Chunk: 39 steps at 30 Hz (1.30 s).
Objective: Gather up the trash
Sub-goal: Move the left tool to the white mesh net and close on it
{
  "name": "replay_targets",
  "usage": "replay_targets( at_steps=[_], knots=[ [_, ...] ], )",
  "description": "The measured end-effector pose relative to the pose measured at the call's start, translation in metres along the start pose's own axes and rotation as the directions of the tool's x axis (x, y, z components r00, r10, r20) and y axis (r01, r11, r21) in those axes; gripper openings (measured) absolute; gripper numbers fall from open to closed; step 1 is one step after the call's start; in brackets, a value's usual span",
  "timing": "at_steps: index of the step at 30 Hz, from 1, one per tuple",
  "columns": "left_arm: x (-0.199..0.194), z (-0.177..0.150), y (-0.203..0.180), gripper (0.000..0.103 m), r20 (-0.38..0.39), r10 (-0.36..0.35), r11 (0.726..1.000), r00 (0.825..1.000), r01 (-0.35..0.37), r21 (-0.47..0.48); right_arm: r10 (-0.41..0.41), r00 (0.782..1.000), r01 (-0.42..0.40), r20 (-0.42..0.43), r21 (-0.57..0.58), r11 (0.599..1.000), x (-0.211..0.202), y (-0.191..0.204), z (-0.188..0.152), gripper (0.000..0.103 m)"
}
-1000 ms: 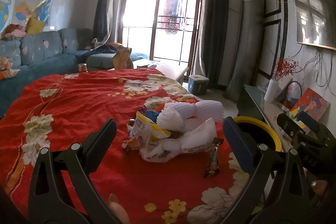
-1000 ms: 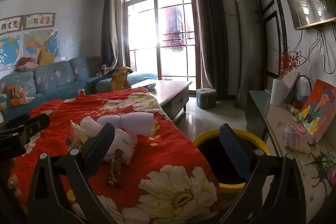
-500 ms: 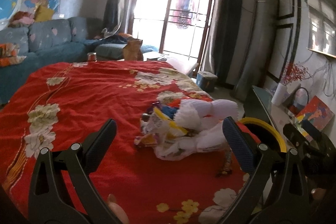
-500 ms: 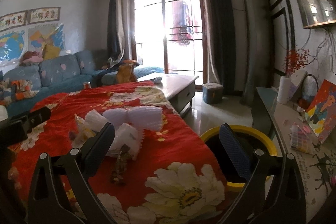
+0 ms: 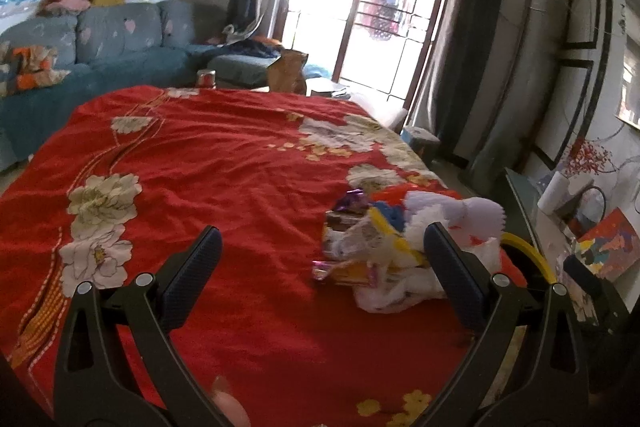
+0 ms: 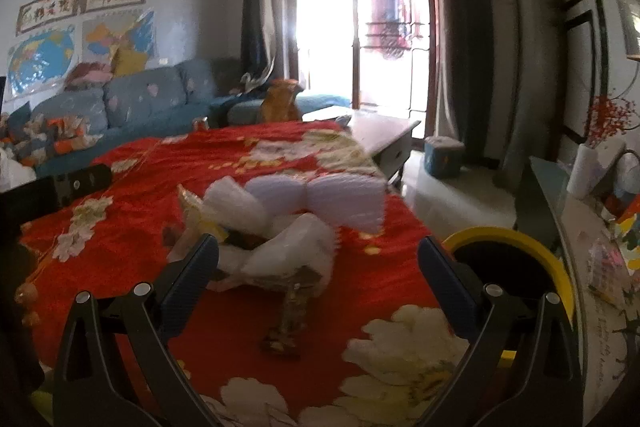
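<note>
A heap of trash (image 5: pixel 400 243) lies on the red flowered cloth (image 5: pixel 224 179): white foam pieces, clear plastic bags and snack wrappers. In the right wrist view the heap (image 6: pixel 288 227) lies just beyond the gripper, with a brown wrapper (image 6: pixel 290 311) nearer. A yellow-rimmed black bin (image 6: pixel 516 267) stands off the cloth's right edge; its rim also shows in the left wrist view (image 5: pixel 528 251). My left gripper (image 5: pixel 320 275) is open and empty, with the heap by its right finger. My right gripper (image 6: pixel 318 279) is open and empty, over the brown wrapper.
A blue sofa (image 5: pixel 100 43) runs along the left wall. A coffee table (image 6: pixel 384 135) and a small blue box (image 6: pixel 442 157) stand toward the window. A side table (image 6: pixel 592 227) with a white vase (image 6: pixel 584 167) and pictures is at the right.
Both grippers have moved in closer to the heap. The left view has swung left, so the heap now sits at its right finger. Both stay open.
</note>
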State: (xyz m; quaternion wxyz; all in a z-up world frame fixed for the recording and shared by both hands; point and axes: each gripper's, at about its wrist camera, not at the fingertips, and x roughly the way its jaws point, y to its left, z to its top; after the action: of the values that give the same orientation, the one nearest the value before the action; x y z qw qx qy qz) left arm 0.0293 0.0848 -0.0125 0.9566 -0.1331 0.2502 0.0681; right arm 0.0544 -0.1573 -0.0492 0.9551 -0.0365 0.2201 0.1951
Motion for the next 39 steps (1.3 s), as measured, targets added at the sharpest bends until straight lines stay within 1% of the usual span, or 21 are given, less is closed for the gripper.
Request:
replay_targets(
  at_steps=[2, 4, 7, 9, 11, 13, 15, 18, 21, 25, 26, 29, 30, 32, 34, 36, 37, 39],
  knots=[
    [0.004, 0.001, 0.005, 0.093, -0.009, 0.0, 1.0, 1.0, 0.0, -0.002, 0.011, 1.0, -0.011, -0.014, -0.004, 1.0, 0.005, 0.003, 0.002, 0.097],
    [0.01, 0.001, 0.009, 0.093, -0.019, 0.016, 1.0, 1.0, -0.016, 0.003, 0.021, 1.0, -0.021, -0.017, 0.004, 1.0, 0.008, -0.001, 0.005, 0.097],
    [0.021, 0.004, 0.014, 0.093, -0.044, 0.004, 1.0, 0.999, -0.004, 0.006, 0.034, 0.999, -0.033, -0.022, 0.048, 0.998, 0.016, -0.014, 0.014, 0.097],
    [0.03, 0.006, 0.017, 0.093, -0.06, -0.011, 1.0, 0.998, 0.011, 0.004, 0.033, 0.999, -0.031, -0.023, 0.077, 0.997, 0.023, -0.024, 0.02, 0.097],
    [0.04, 0.008, 0.017, 0.093, -0.084, -0.061, 0.998, 0.995, 0.061, -0.004, 0.028, 0.999, -0.025, -0.034, 0.106, 0.994, 0.032, -0.036, 0.028, 0.097],
    [0.046, 0.011, 0.014, 0.093, -0.101, -0.096, 0.995, 0.99, 0.097, 0.0, 0.031, 0.998, -0.025, -0.047, 0.121, 0.992, 0.039, -0.043, 0.031, 0.097],
    [0.05, 0.013, 0.006, 0.093, -0.111, -0.109, 0.993, 0.988, 0.112, 0.027, 0.039, 0.997, -0.03, -0.066, 0.135, 0.99, 0.049, -0.051, 0.036, 0.097],
    [0.057, 0.02, -0.011, 0.093, -0.123, -0.149, 0.985, 0.981, 0.158, 0.069, 0.055, 0.994, -0.04, -0.093, 0.157, 0.987, 0.062, -0.062, 0.04, 0.097],
    [0.061, 0.024, -0.032, 0.093, -0.135, -0.171, 0.971, 0.976, 0.19, 0.145, 0.079, 0.99, -0.059, -0.118, 0.166, 0.984, 0.075, -0.071, 0.043, 0.097],
    [0.07, 0.026, -0.058, 0.093, -0.169, -0.182, 0.944, 0.969, 0.221, 0.246, 0.126, 0.981, -0.096, -0.147, 0.192, 0.977, 0.09, -0.082, 0.046, 0.097],
    [0.073, 0.026, -0.063, 0.093, -0.179, -0.182, 0.938, 0.967, 0.226, 0.264, 0.154, 0.975, -0.119, -0.159, 0.211, 0.97, 0.096, -0.086, 0.046, 0.097],
    [0.084, 0.026, -0.076, 0.087, -0.218, -0.19, 0.92, 0.957, 0.251, 0.3, 0.189, 0.965, -0.142, -0.183, 0.243, 0.96, 0.108, -0.095, 0.046, 0.096],
    [0.087, 0.026, -0.077, 0.081, -0.225, -0.19, 0.917, 0.956, 0.254, 0.306, 0.202, 0.961, -0.153, -0.189, 0.247, 0.957, 0.11, -0.097, 0.046, 0.094],
    [0.093, 0.026, -0.083, 0.077, -0.243, -0.183, 0.91, 0.953, 0.258, 0.325, 0.236, 0.95, -0.179, -0.204, 0.263, 0.948, 0.117, -0.101, 0.046, 0.089],
    [0.098, 0.026, -0.087, 0.072, -0.263, -0.188, 0.902, 0.946, 0.272, 0.336, 0.274, 0.937, -0.207, -0.216, 0.287, 0.935, 0.122, -0.105, 0.044, 0.082],
    [0.099, 0.024, -0.09, 0.069, -0.273, -0.191, 0.894, 0.943, 0.282, 0.349, 0.314, 0.925, -0.241, -0.216, 0.305, 0.921, 0.124, -0.107, 0.043, 0.061],
    [0.101, 0.024, -0.092, 0.065, -0.279, -0.189, 0.888, 0.942, 0.285, 0.361, 0.338, 0.916, -0.262, -0.217, 0.314, 0.912, 0.124, -0.107, 0.043, 0.056],
    [0.102, 0.022, -0.095, 0.062, -0.291, -0.195, 0.88, 0.937, 0.298, 0.369, 0.359, 0.908, -0.283, -0.214, 0.316, 0.905, 0.123, -0.108, 0.042, 0.041]
  ],
)
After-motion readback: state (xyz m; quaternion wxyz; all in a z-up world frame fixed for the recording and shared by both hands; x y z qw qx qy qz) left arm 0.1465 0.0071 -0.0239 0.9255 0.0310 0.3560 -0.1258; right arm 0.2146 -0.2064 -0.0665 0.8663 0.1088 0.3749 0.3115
